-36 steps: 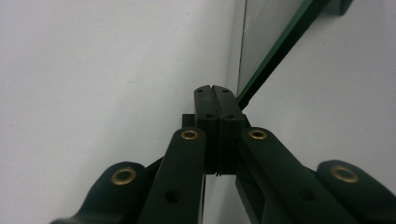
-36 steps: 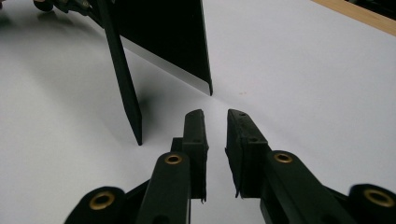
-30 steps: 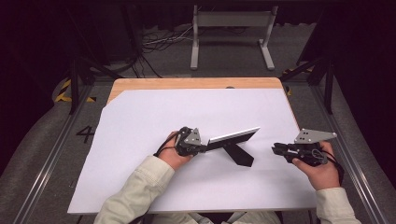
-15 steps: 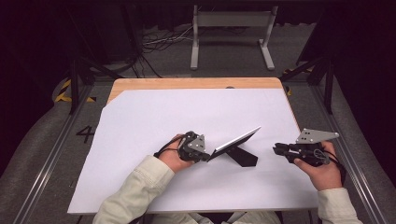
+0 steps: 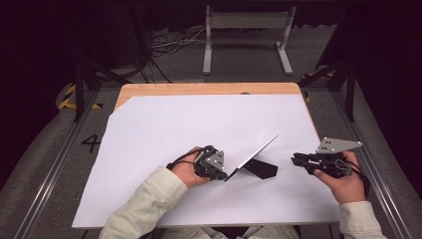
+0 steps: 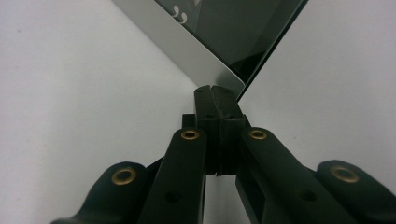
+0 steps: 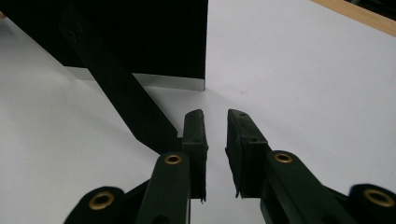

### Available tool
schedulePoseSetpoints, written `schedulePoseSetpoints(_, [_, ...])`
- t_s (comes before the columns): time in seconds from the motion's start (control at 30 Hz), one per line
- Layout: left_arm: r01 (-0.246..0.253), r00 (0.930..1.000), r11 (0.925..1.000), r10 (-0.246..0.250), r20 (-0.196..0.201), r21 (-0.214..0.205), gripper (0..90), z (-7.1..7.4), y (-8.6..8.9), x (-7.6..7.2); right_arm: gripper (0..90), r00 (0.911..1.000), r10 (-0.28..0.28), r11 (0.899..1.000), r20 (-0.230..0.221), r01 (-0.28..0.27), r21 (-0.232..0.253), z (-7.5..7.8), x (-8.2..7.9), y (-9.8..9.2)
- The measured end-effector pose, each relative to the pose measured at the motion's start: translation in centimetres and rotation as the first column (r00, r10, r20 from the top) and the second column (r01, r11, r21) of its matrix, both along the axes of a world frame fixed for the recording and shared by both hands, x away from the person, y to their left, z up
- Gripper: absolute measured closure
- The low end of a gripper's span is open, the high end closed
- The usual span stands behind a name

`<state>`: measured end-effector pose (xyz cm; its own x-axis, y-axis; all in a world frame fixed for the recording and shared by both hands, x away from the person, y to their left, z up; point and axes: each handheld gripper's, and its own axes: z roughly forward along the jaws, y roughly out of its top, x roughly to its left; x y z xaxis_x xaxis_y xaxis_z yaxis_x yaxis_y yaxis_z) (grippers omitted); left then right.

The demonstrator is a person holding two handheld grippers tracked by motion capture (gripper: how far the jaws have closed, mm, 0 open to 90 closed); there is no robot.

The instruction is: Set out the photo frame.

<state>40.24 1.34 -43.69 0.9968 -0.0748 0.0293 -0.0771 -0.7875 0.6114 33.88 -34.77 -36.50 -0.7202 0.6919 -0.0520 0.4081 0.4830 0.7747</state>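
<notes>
Left gripper (image 5: 215,166): jaws pressed tight on the near corner of the picture frame (image 5: 254,158).
Picture frame: in the middle of the white sheet (image 5: 164,129), tilted up, leaning on its black back stand (image 5: 262,169).
Feel: looks thin, stiff and light; the glass front could slip or break, so hold the edge.
Right gripper (image 5: 298,159): right of the frame, jaws a little apart, holding nothing.

frame (image 6: 224,32): glossy dark face, matt silvery rim | sheet (image 5: 199,119): matt white paper | table (image 5: 199,88): wood
</notes>
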Motion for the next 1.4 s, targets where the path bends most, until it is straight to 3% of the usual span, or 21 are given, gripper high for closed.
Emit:
schedulePoseSetpoints(0.37, [0.071,0.997,0.9969,-0.07,-0.033,0.034,90.0,0.2,-1.2,-0.8,77.6,0.9998,0.01,1.0,-0.019,-0.011,-0.005,-0.3,-0.1,0.1])
schedulePoseSetpoints(0.87, [0.144,0.9888,0.9882,-0.142,-0.047,0.052,90.0,0.4,-3.2,-2.0,83.5,0.9974,0.042,0.999,-0.059,-0.043,-0.011,0.2,-0.7,-1.0])
schedulePoseSetpoints(1.4, [0.177,0.9834,0.9831,-0.175,-0.05,0.048,90.0,0.4,-5.3,-3.7,83.7,0.9961,0.017,1.0,-0.087,-0.015,0.024,0.7,-1.0,-1.9])
